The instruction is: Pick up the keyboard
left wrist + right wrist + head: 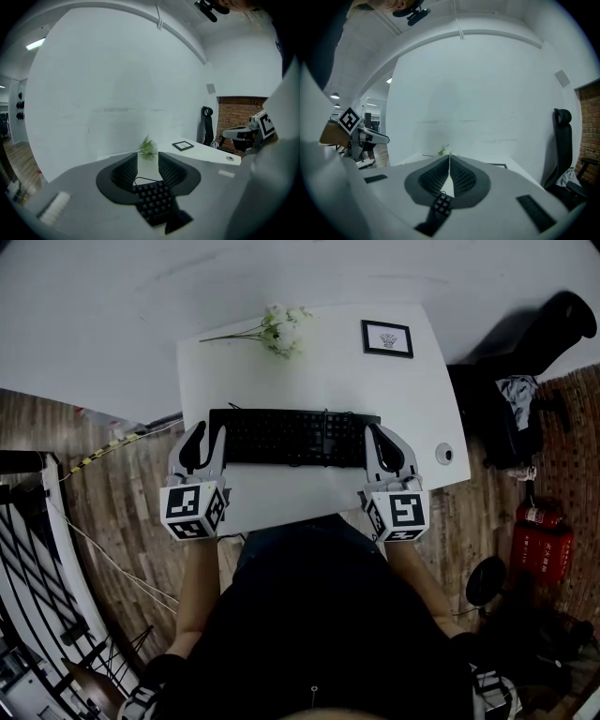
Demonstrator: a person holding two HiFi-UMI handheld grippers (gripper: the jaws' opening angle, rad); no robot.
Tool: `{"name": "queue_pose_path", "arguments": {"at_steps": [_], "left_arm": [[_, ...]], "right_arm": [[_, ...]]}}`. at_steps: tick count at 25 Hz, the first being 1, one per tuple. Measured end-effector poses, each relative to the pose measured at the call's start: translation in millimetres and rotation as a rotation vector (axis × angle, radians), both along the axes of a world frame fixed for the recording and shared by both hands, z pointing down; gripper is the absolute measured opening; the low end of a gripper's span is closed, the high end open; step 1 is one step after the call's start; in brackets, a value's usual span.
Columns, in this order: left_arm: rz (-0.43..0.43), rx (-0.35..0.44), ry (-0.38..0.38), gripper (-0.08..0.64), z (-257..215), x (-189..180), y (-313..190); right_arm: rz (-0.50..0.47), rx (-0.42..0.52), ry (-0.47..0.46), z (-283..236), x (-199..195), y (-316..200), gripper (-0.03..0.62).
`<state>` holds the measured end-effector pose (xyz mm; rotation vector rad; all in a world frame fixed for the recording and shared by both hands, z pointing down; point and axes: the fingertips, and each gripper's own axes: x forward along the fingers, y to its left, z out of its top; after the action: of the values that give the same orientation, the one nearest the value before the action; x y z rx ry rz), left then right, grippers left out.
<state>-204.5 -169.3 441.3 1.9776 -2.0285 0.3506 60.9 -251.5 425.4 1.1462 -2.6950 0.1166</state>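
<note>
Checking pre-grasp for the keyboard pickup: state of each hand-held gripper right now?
Left hand-held gripper: open, at the keyboard end, gripping nothing.
Right hand-held gripper: closed, holding nothing.

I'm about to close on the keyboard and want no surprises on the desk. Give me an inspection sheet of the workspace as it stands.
Surface: white desk, flat, mostly bare.
Job's things: black keyboard lying flat across the desk's near half.
Clutter: flower sprig and framed picture near the far edge, small round fitting at the right edge; all apart from the keyboard.
Grippers: left gripper fingers apart at the keyboard's left end, not clamped; right gripper fingers shut, empty, at its right end.
Cables: thin black cable leaving the keyboard's back edge.
Surroundings: wooden floor, office chair, red fire extinguishers to the right.
</note>
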Motion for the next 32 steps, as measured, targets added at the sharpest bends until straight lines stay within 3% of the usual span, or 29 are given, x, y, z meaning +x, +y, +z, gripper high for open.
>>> {"name": "queue_pose_path", "arguments": {"at_steps": [19, 25, 32], "left_arm": [[0.078, -0.437, 0.120, 0.240, 146, -32, 9], [0.088, -0.513, 0.162, 0.278, 172, -38, 14], [0.099, -0.587, 0.305, 0.332, 188, -39, 14]], "right_arm": [[0.102, -0.107, 0.108, 37, 3, -4, 0.014], [0.123, -0.123, 0.122, 44, 6, -7, 0.014], [0.129, -0.137, 0.141, 50, 7, -5, 0.014]]}}
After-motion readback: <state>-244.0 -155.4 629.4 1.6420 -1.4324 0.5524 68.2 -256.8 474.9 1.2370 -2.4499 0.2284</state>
